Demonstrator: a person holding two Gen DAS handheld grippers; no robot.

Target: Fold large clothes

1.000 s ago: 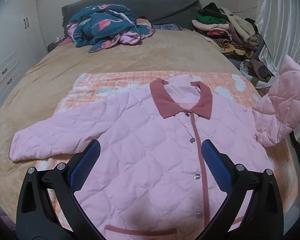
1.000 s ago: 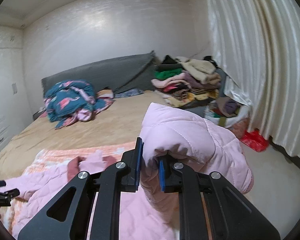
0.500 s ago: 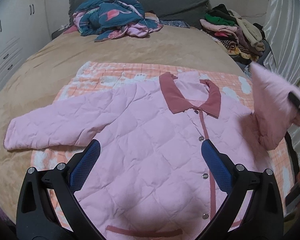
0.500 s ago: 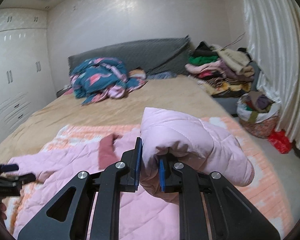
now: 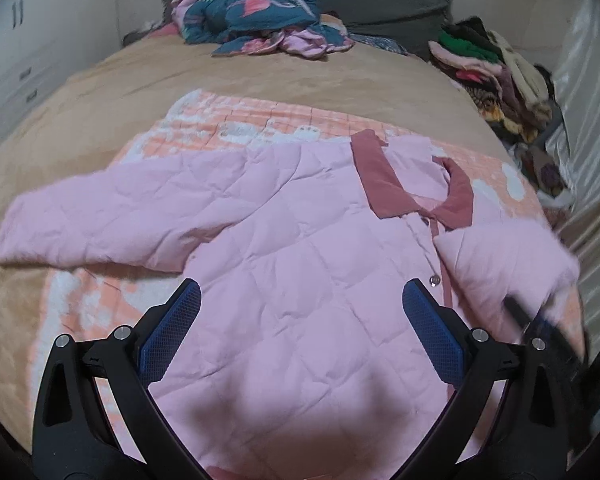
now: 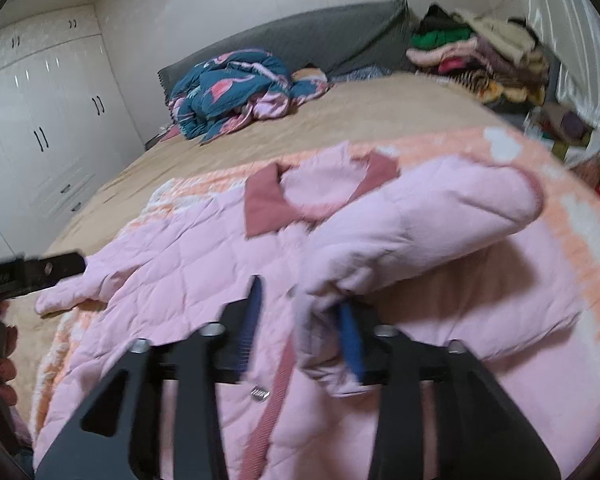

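Jacket [image 5: 300, 280]: lay spread beneath both grippers on the bed [image 5: 260, 80].
Right gripper [image 6: 304, 320]: jaws opening, folded sleeve [image 6: 420, 220] still between them.
Left gripper [image 5: 300, 328]: hovered wide open, empty.

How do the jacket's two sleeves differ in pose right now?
The left-hand sleeve lies flat, stretched out sideways onto the bedspread; the right-hand sleeve is folded in across the jacket's front. The first is untouched; the second's cuff sits between the opening fingers of the right gripper. Both are pink and quilted.

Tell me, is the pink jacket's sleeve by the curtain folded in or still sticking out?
Folded in. That sleeve lies across the jacket front, below the collar. The other sleeve is spread out flat.
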